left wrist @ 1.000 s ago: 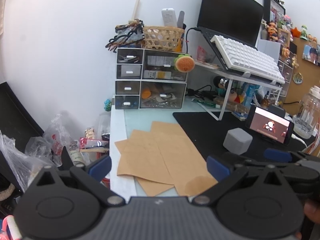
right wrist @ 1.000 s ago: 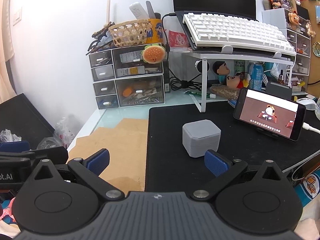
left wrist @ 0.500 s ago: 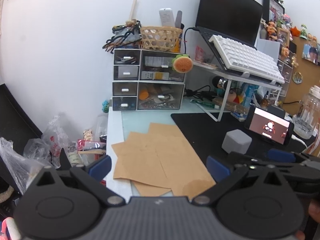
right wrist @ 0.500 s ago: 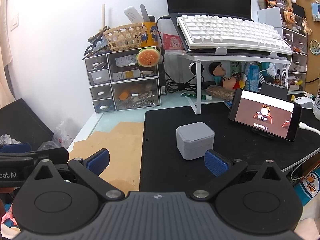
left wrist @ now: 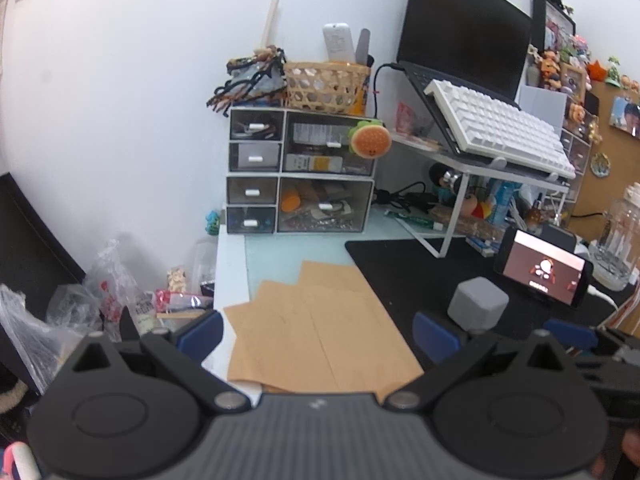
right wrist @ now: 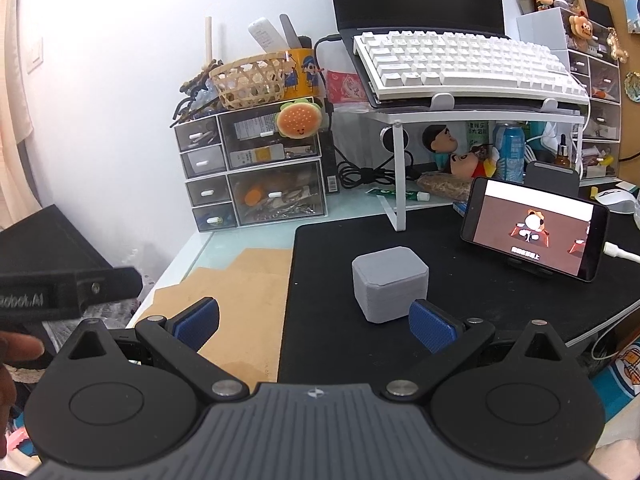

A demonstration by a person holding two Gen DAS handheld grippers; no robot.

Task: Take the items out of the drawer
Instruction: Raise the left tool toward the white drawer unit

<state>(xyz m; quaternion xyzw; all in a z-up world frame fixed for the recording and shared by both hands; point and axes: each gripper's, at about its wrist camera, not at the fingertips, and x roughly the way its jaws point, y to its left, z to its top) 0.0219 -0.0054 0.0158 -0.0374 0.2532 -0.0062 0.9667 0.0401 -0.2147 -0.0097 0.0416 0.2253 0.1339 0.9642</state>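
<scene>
The contents of the drawer unit (left wrist: 300,170) are hard to make out behind its translucent fronts, and the lower part of both views is covered by the grippers' own black bodies. The left gripper (left wrist: 318,334) hovers over the brown paper sheets (left wrist: 316,332) with its blue fingers wide apart and empty, and the right gripper (right wrist: 316,326) is also spread open, holding nothing, just before the grey box (right wrist: 390,282) on the black mat (right wrist: 460,276). The drawer unit stands at the back of the desk against the wall, under a woven basket (left wrist: 326,86), with all drawers pushed in and small white handles.
</scene>
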